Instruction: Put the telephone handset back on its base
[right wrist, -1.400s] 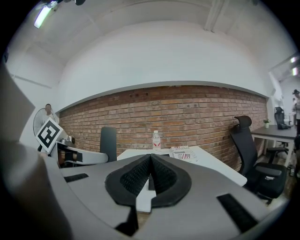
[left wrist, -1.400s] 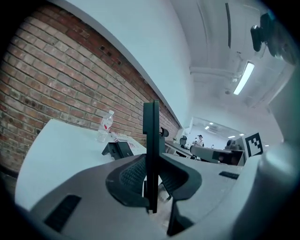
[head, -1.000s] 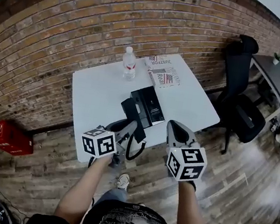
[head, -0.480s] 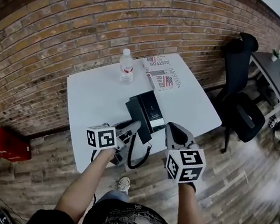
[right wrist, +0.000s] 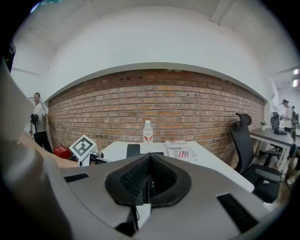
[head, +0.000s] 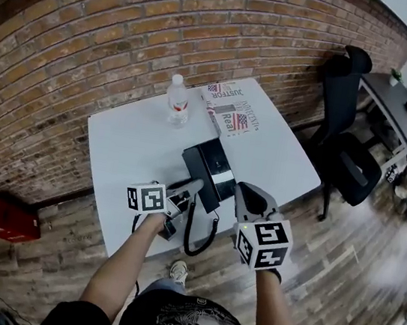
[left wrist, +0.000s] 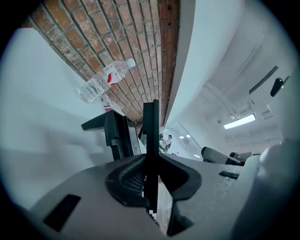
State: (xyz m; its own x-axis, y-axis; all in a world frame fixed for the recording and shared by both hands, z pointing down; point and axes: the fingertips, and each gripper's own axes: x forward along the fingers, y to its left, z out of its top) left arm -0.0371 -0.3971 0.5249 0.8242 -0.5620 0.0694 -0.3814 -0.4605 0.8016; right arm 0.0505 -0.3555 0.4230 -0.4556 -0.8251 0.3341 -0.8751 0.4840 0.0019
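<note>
On the white table (head: 130, 147) stands the black telephone base (head: 221, 162). My left gripper (head: 193, 188) is shut on the black handset (head: 195, 170), which it holds along the base's left side; I cannot tell whether the handset touches the cradle. The black coiled cord (head: 191, 236) loops down over the table's front edge. In the left gripper view the handset (left wrist: 150, 136) shows as a thin black edge between the jaws, with the base (left wrist: 115, 133) just beyond. My right gripper (head: 250, 195) hovers at the base's near right corner, jaws shut with nothing in them (right wrist: 149, 180).
A water bottle (head: 177, 101) and a folded newspaper (head: 230, 110) sit at the table's far side by the brick wall. A black office chair (head: 347, 141) stands to the right. A red crate (head: 0, 215) lies on the floor at the left.
My left gripper has carried the handset forward and to the right, up against the base. The cord now hangs lower in a loop. The right gripper has stayed beside the base.
</note>
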